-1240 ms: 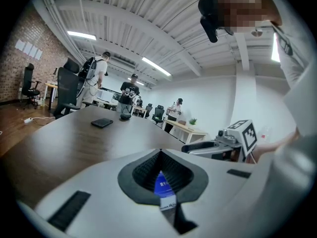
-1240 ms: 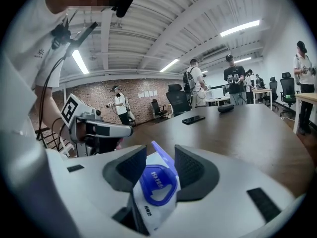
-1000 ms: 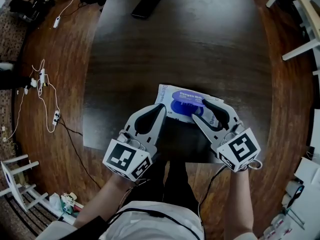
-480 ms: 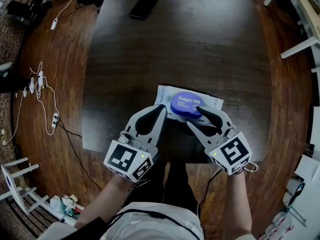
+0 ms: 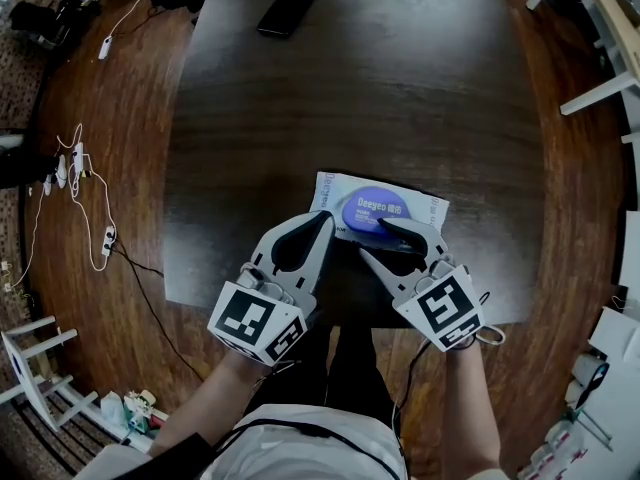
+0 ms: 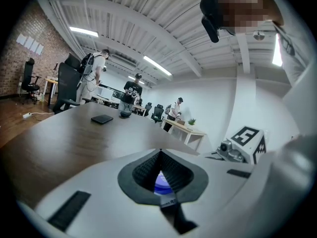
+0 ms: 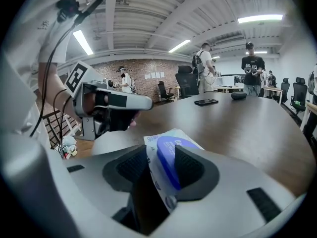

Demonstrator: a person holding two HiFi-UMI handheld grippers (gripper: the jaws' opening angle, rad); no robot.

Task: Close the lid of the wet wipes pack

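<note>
A person at a dark wooden table (image 5: 380, 88) works two handheld grippers on a wet wipes pack (image 5: 428, 208), which lies flat near the table's front edge, just below the middle of the head view. The right gripper (image 5: 372, 238) has its jaws narrowed onto the pack's near edge: in the right gripper view the pack (image 7: 150, 144) runs up between the two pads, its blue lid (image 7: 168, 157) against the right-hand pad. From above, one jaw lies across the near rim of the lid (image 5: 372, 208), which looks flat on the pack with its print showing.

The left gripper (image 5: 323, 218) has its jaws together at the tips and holds nothing. Its point rests at the pack's left end, and a sliver of the lid (image 6: 161, 182) shows through the hollow between its pads.

A dark phone (image 5: 288, 10) lies on the table at the upper left, well apart from the pack.
</note>
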